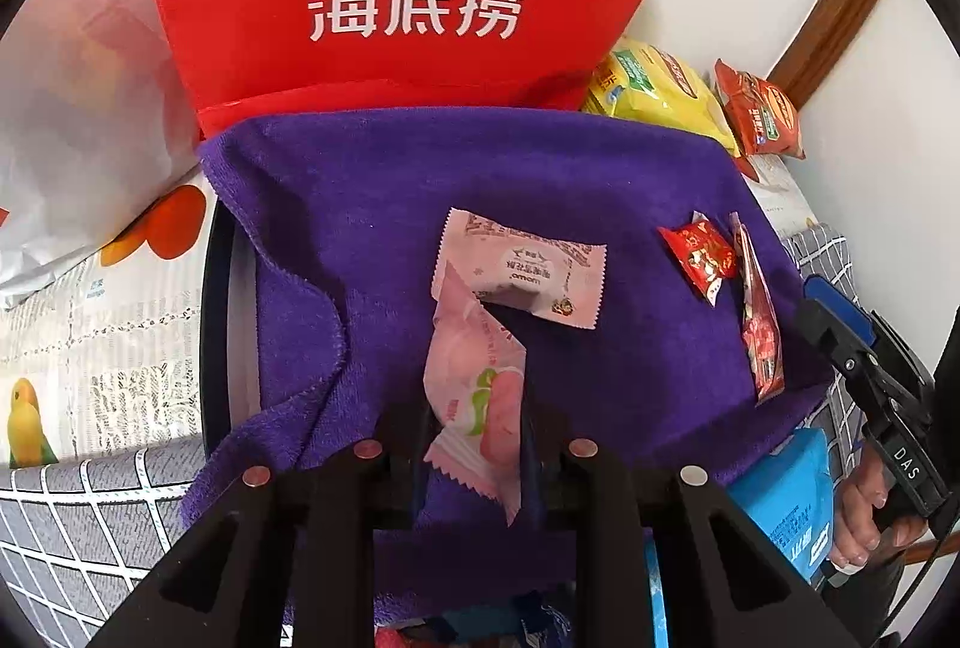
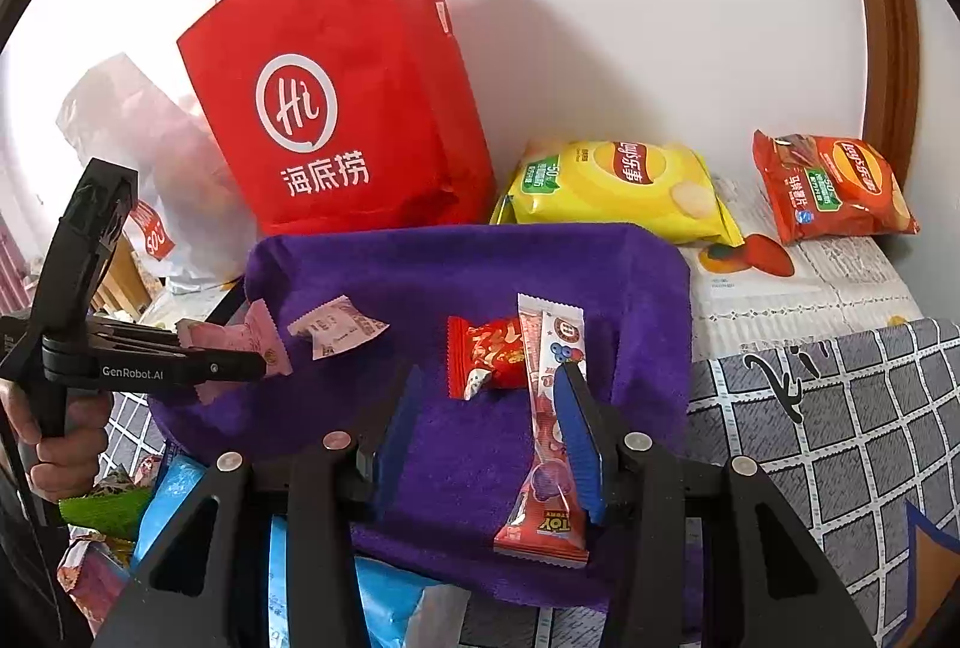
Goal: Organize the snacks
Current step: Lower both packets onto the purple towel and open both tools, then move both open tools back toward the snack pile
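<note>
Our left gripper (image 1: pixel 480 378) fingers pinch the pink snack (image 1: pixel 480 408); we lay it at twelve o'clock beside its twin (image 1: pixel 528 270). Right gripper (image 2: pixel 486 432) fingers gape, empty.

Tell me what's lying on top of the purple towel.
On the purple towel lie a pale pink wrapper, a red candy and a long Toy Story stick pack. What the towel covers is mostly hidden; only a dark rim shows at its edge.
</note>
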The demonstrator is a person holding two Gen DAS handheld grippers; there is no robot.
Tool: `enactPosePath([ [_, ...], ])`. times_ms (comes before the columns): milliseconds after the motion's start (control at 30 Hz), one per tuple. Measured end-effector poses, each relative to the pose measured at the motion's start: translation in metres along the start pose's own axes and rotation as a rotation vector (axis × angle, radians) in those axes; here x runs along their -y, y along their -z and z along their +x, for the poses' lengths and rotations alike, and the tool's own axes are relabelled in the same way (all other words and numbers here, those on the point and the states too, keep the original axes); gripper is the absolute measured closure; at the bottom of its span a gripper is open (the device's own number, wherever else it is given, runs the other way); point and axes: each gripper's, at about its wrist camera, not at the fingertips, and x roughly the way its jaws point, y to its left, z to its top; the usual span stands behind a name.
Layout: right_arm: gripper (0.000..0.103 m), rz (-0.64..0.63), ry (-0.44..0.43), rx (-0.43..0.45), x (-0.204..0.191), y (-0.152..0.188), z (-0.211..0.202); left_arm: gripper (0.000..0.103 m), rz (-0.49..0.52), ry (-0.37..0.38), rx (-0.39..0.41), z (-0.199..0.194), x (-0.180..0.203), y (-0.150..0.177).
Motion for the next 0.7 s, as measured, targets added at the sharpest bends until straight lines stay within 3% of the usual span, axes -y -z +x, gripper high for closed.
enactPosePath([
  [67, 0.057, 0.002, -0.003, 0.006, 0.000, 0.000, -0.002, 0.075, 0.006, 0.002, -0.003, -0.001, 0.001, 0.000],
  [200, 0.057, -0.004, 0.007, 0.022, -0.004, -0.002, -0.008, 0.051, 0.006, -0.003, -0.004, -0.005, 0.004, -0.001],
  [400, 0.057, 0.020, -0.002, 0.045, -0.012, -0.005, -0.027, 0.048, 0.026, -0.028, 0.033, -0.025, 0.009, -0.002],
  [700, 0.057, 0.030, 0.011, 0.025, -0.038, 0.017, -0.073, 0.042, 0.022, 0.006, 0.114, -0.066, 0.009, -0.004],
])
